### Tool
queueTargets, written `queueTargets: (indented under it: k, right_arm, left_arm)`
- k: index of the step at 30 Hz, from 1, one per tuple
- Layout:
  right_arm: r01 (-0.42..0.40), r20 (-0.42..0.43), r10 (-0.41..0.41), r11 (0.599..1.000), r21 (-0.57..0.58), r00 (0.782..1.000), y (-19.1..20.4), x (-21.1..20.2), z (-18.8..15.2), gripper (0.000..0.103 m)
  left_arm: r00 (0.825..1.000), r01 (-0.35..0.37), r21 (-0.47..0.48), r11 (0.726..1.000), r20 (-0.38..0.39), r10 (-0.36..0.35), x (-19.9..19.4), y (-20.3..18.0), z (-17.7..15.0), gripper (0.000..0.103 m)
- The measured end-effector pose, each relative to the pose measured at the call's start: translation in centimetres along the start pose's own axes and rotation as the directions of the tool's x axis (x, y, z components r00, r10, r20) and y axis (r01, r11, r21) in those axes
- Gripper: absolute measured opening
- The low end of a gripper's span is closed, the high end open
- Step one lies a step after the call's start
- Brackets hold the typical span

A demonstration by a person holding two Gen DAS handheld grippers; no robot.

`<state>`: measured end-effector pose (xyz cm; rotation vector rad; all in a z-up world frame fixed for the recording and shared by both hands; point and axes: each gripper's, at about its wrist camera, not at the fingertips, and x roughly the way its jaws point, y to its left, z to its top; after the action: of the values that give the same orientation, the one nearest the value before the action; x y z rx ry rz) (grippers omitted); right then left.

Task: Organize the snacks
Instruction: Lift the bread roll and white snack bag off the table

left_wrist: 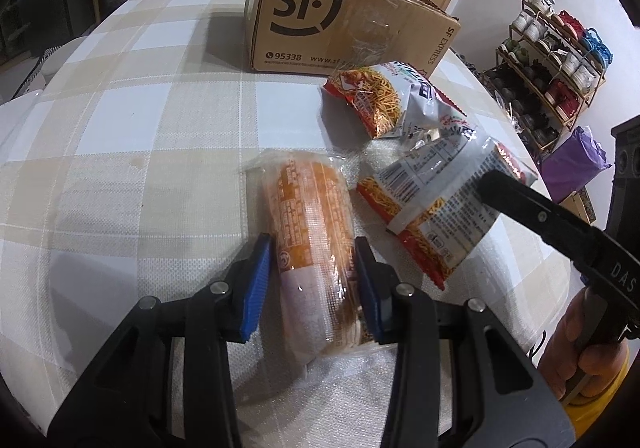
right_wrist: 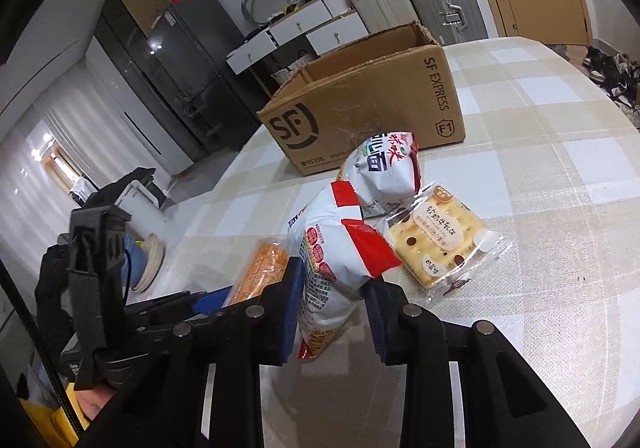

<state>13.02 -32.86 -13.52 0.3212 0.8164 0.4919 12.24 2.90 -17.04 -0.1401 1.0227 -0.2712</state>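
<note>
landmark: cardboard box [left_wrist: 344, 20], open top, at far side of the checked table [left_wrist: 132, 152]; likely the bin for the snacks.
left gripper [left_wrist: 312, 280]: narrow, blue pads clamped on both sides of the orange cracker sleeve [left_wrist: 312, 224]; sleeve lies lengthwise pointing toward box, well short of it, not yet clear of the cloth.
right gripper [right_wrist: 332, 312]: closed down on the noodle bag [right_wrist: 340, 260], lower end pinched, bag standing up out of the jaws, so looks lifted for carrying; on the near side of box.
second noodle bag [right_wrist: 384, 168]: just in front of box, nearest snack to it, untouched.
cracker pack [right_wrist: 436, 244]: flat on table, near side of box, beside the held bag, untouched.
pose: both tools angled down at table, left steeper; hand [left_wrist: 580, 340] on right grip at frame edge.
why: one snack per tool, probably so both go to box together.
step: grasps made, transfer to box not done.
</note>
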Motion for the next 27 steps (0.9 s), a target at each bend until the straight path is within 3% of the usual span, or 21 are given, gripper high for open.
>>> queueTargets:
  k: [5,8,19,22,27]
  right_arm:
    - [-0.018,-0.004,0.019,0.999,0.036,1.000,-0.8,0.1,0.0,0.029]
    - [-0.037,-0.064,0.042,0.997,0.075,0.997,-1.5,1.2,-0.2,0.031]
    - [-0.082,-0.140,0.119,0.965,0.248,0.983,-3.9,4.9,1.2,0.054]
    - [-0.094,-0.137,0.132,0.963,0.254,0.982,-3.4,5.5,1.8,0.070]
    - [-0.018,-0.111,0.039,0.982,0.187,0.993,-1.4,6.6,2.2,0.073]
  left_arm:
    - [1.000,-0.007,0.009,1.000,0.001,0.007,0.0,-0.1,-0.1,0.037]
    - [1.000,-0.005,0.013,1.000,0.003,0.005,0.0,-0.1,-0.1,0.037]
    - [0.999,0.026,0.019,0.999,0.017,-0.027,-0.2,0.3,-0.4,0.037]
    - [0.999,0.037,0.023,0.999,0.020,-0.037,-0.3,0.4,-0.5,0.037]
    - [0.998,0.050,0.028,0.998,0.027,-0.051,-0.4,0.4,-0.7,0.037]
